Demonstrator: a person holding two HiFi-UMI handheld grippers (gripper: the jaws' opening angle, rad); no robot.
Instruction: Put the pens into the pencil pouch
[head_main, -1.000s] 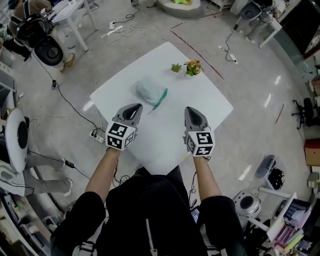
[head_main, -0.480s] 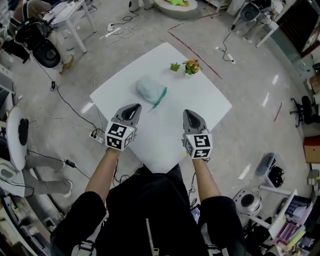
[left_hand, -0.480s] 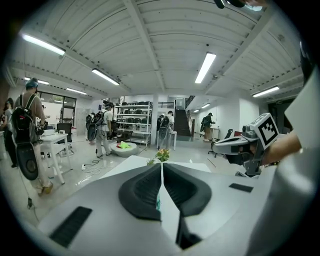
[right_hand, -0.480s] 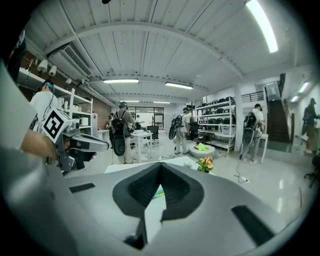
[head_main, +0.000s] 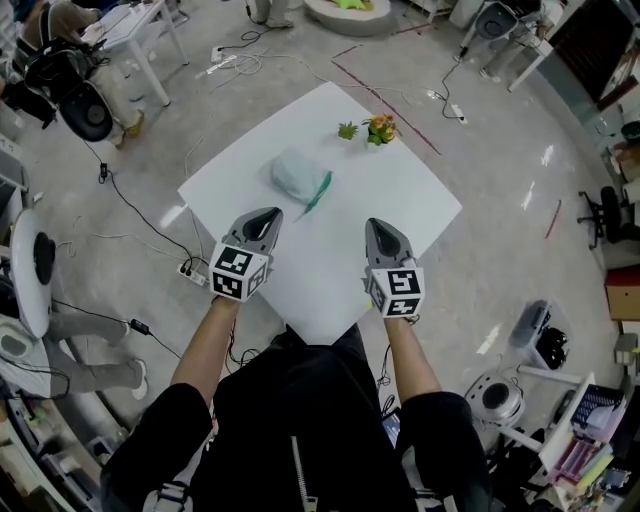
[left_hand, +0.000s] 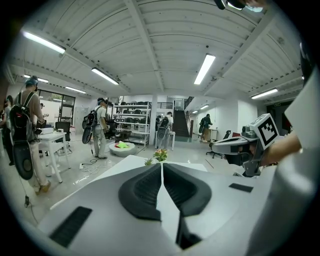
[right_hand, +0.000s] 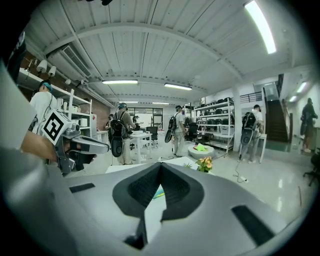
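Note:
A pale teal pencil pouch (head_main: 297, 177) lies on the white table (head_main: 400, 190), with a green pen (head_main: 320, 196) against its right side. The pen (right_hand: 158, 192) also shows through the jaw notch in the right gripper view. My left gripper (head_main: 264, 221) hovers over the table's near left, just short of the pouch, shut and empty. Over the near right my right gripper (head_main: 380, 232) is also shut and holds nothing. In the left gripper view the left gripper (left_hand: 162, 165) has its jaws together; the right gripper (right_hand: 160, 165) looks the same in its own view.
Two small potted plants (head_main: 369, 130) stand at the table's far corner. Cables (head_main: 150, 215) and a power strip (head_main: 195, 273) lie on the floor to the left. Other tables, chairs and several people stand around the room.
The right gripper has shifted slightly left and up in the picture; both grippers stay shut. The pouch and pen have not moved.

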